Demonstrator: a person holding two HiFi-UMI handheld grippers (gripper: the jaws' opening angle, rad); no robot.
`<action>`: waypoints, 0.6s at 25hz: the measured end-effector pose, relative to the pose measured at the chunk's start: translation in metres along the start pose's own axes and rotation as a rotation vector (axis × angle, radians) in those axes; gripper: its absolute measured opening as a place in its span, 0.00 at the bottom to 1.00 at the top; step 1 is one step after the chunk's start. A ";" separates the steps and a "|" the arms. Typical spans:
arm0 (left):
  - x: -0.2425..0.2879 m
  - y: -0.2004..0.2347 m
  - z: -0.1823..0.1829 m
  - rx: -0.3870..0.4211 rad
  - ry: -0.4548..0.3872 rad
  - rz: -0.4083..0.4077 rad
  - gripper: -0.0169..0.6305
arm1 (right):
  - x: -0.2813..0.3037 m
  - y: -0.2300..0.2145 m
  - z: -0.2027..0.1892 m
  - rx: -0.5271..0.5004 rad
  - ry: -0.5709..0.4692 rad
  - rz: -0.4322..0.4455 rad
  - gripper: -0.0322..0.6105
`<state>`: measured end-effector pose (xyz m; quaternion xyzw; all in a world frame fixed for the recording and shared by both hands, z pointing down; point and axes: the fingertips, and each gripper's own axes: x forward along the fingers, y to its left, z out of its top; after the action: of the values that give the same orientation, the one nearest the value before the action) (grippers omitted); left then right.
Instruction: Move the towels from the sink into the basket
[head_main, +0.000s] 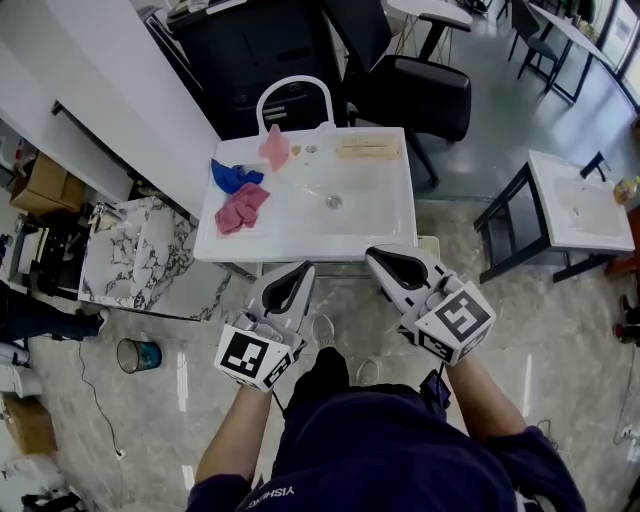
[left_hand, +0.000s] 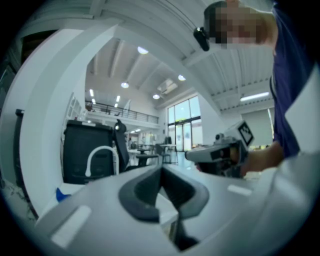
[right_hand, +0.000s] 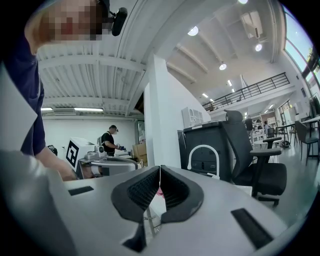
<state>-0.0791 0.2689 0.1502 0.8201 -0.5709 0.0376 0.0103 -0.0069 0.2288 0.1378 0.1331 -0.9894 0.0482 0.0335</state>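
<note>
Standing at the near edge of a white sink (head_main: 370, 215), the person holds both grippers low and level, short of its rim. Behind the sink are a black cabinet (head_main: 250, 55) and a black office chair (head_main: 425, 90). A marble-patterned block (head_main: 135, 255) sits to the left and a white-topped stand (head_main: 578, 205) on a black frame to the right. A small dark cup (head_main: 138, 354) rests on the floor.

A white arched faucet (head_main: 293, 95) rises at the back of the sink. The towels lie along the sink's left side: a pink towel (head_main: 274, 148) by the faucet, a blue towel (head_main: 233, 177) nearer, and a rose towel (head_main: 242, 208) nearest. All three are well apart from the grippers, with the sink's near rim between them.

The left gripper (head_main: 303, 268) has its jaws closed together, pads meeting at the tips with nothing between them. The right gripper (head_main: 375, 255) is likewise closed and empty.

The left gripper view alone catches a corner of the blue towel at the sink's edge. The right gripper view shows a sliver of pink low behind its closed pads and a distant person (right_hand: 108, 141) by some boxes; the head view shows neither.
</note>
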 end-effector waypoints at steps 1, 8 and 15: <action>0.003 0.004 -0.002 -0.007 0.000 -0.001 0.03 | 0.003 -0.003 -0.001 0.001 0.004 -0.001 0.06; 0.031 0.046 -0.013 -0.033 -0.004 -0.022 0.03 | 0.036 -0.036 -0.006 0.001 0.035 -0.036 0.06; 0.056 0.115 -0.026 -0.055 0.010 -0.036 0.03 | 0.106 -0.065 -0.013 0.023 0.056 -0.051 0.06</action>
<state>-0.1683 0.1781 0.1773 0.8295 -0.5567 0.0258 0.0363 -0.0905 0.1405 0.1646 0.1571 -0.9838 0.0622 0.0607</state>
